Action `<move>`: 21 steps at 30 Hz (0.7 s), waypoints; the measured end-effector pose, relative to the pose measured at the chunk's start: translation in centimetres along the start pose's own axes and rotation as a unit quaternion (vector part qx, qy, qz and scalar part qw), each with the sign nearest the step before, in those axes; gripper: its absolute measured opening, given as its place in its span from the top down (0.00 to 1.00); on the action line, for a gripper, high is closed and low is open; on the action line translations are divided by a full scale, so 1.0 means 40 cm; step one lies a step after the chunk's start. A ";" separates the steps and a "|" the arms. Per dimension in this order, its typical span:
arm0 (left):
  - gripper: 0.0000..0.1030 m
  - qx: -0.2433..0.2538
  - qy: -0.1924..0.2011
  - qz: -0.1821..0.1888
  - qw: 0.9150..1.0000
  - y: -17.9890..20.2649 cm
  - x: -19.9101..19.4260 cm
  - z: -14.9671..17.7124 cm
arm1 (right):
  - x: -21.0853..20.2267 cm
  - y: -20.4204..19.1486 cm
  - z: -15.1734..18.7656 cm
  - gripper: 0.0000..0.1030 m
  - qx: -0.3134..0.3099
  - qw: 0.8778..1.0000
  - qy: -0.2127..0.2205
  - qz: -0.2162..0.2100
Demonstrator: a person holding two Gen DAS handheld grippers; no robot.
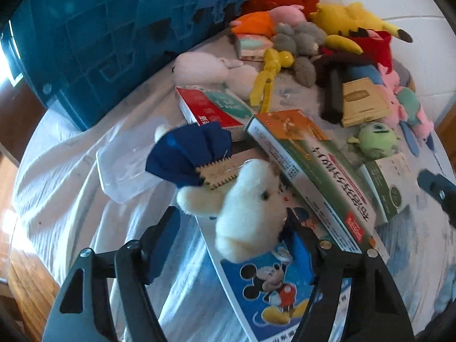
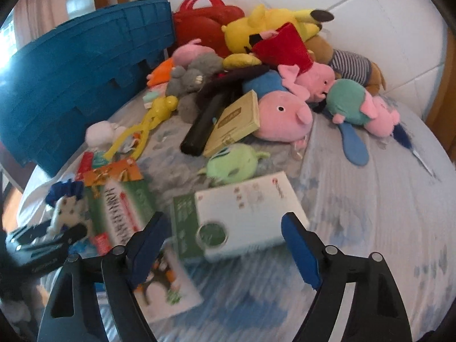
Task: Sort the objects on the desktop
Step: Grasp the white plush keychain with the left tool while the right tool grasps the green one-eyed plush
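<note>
A white plush animal with a dark blue ruffle (image 1: 245, 208) sits between the wide-apart fingers of my left gripper (image 1: 230, 228), over a Mickey Mouse box (image 1: 273, 287); I cannot see the pads pressing it. It also shows in the right wrist view (image 2: 68, 211). My right gripper (image 2: 225, 245) is open above a white and green box (image 2: 245, 213). A green and orange box (image 1: 310, 171) lies beside the plush. A blue crate (image 1: 114, 34) stands at the back left.
A heap of plush toys lies at the back: a yellow one (image 2: 268, 25), pink pigs (image 2: 282, 114), a green one-eyed ball (image 2: 233, 162). A red bag (image 2: 208, 20), a tan box (image 2: 236, 122) and a yellow clamp toy (image 2: 148, 122) lie among them.
</note>
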State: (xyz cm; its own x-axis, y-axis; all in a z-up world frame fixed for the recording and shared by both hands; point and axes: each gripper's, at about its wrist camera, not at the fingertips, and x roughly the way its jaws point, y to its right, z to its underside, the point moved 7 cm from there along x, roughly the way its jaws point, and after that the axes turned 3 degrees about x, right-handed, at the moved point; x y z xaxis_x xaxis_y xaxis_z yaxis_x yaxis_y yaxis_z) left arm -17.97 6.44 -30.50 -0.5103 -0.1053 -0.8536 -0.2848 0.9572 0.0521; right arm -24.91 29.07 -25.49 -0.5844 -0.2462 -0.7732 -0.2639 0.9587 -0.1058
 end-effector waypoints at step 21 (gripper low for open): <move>0.61 -0.055 0.026 -0.033 0.998 0.000 -0.018 -0.023 | 0.220 0.010 -0.085 0.39 -0.057 0.997 -0.026 -0.053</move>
State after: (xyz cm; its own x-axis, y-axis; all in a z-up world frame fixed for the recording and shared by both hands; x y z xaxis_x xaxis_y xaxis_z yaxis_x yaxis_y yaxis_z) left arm -18.37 6.27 -29.42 -0.5280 -0.1834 -0.8292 -0.4046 0.9128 0.0557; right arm -32.78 26.78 -30.20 -0.5097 -0.3340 -0.7929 -0.4092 0.9048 -0.1181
